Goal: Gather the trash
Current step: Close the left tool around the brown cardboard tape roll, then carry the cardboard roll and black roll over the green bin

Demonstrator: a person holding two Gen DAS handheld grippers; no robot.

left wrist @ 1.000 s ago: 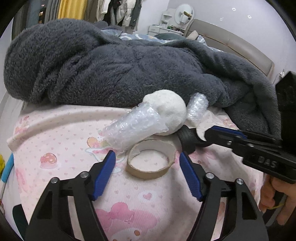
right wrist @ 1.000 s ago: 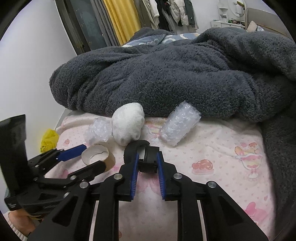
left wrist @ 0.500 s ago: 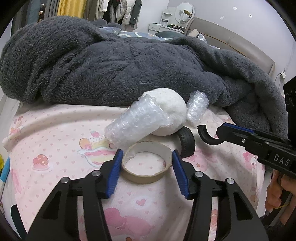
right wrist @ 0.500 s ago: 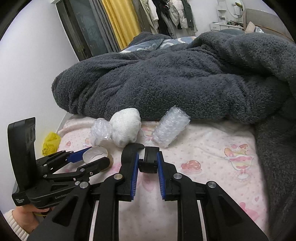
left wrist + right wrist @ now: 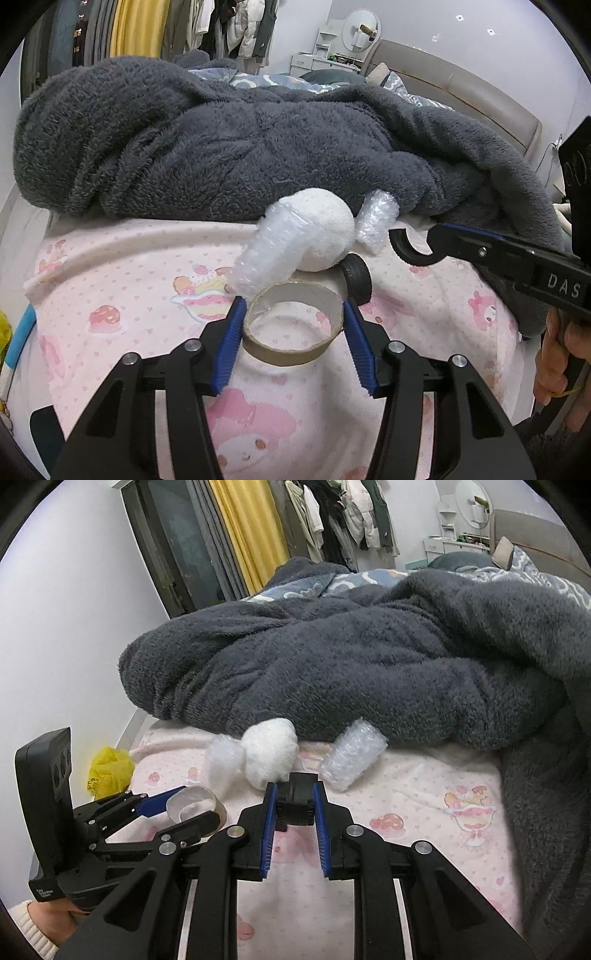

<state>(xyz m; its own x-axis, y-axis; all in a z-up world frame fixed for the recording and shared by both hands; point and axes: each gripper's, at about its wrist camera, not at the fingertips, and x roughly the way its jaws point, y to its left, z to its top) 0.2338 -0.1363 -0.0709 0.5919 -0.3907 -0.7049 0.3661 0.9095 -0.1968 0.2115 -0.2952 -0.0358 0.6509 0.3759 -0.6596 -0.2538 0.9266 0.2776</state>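
Left wrist view: the left gripper (image 5: 293, 319) has its fingers closed against both sides of a cardboard tape ring (image 5: 293, 325) on the pink bed sheet (image 5: 122, 280). The right gripper (image 5: 293, 810) grips a black wheel (image 5: 295, 806) beside the bubble wrap (image 5: 351, 757).

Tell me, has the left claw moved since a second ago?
Yes. The left claw slid forward toward the white ball, and its pads now touch the cardboard tape ring.

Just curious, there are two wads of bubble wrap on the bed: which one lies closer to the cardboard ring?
The longer bubble wrap roll, left of the white ball, touching the cardboard tape ring. The smaller wad sits beyond the ball.
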